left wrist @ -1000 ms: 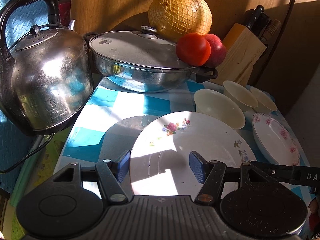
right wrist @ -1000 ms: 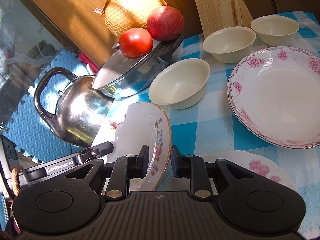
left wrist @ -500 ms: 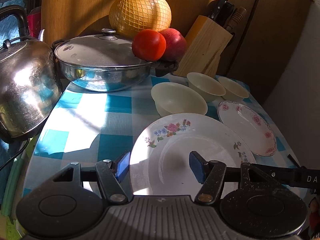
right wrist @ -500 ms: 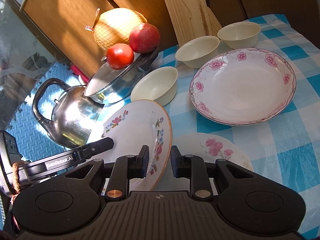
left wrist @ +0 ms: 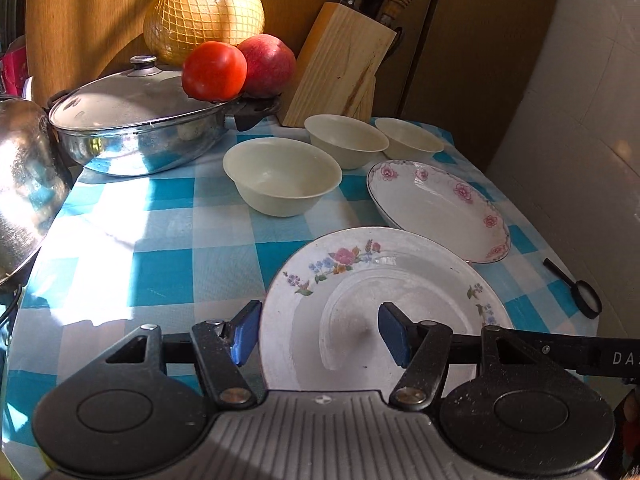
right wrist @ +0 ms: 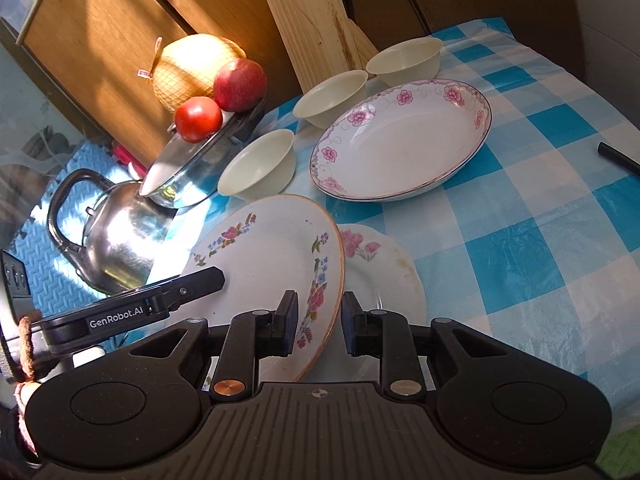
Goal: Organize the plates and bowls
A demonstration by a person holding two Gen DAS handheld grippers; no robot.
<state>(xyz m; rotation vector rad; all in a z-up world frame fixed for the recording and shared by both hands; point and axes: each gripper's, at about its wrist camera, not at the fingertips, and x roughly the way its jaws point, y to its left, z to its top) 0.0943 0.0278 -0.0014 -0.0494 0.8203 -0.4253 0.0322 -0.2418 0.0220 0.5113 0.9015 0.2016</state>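
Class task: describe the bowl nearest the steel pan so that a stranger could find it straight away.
Start at the lidded steel pan with fruit on top, on the checked tablecloth. Just right of it sits a plain cream bowl. It is the one standing apart from the other two bowls by the knife block.

home kitchen: knife block (left wrist: 340,64), kettle (right wrist: 108,240), lidded pan (left wrist: 136,128)

White lettering "GenRobot.AI" stands on the black side of the left tool (right wrist: 116,322), seen from the right wrist view. In the left wrist view, the black arm of the right tool (left wrist: 616,356) carries white capitals "DA", cut off by the frame's right edge, so the rest cannot be read. The tag on the netted pomelo (left wrist: 204,10) is too small and blurred to read.
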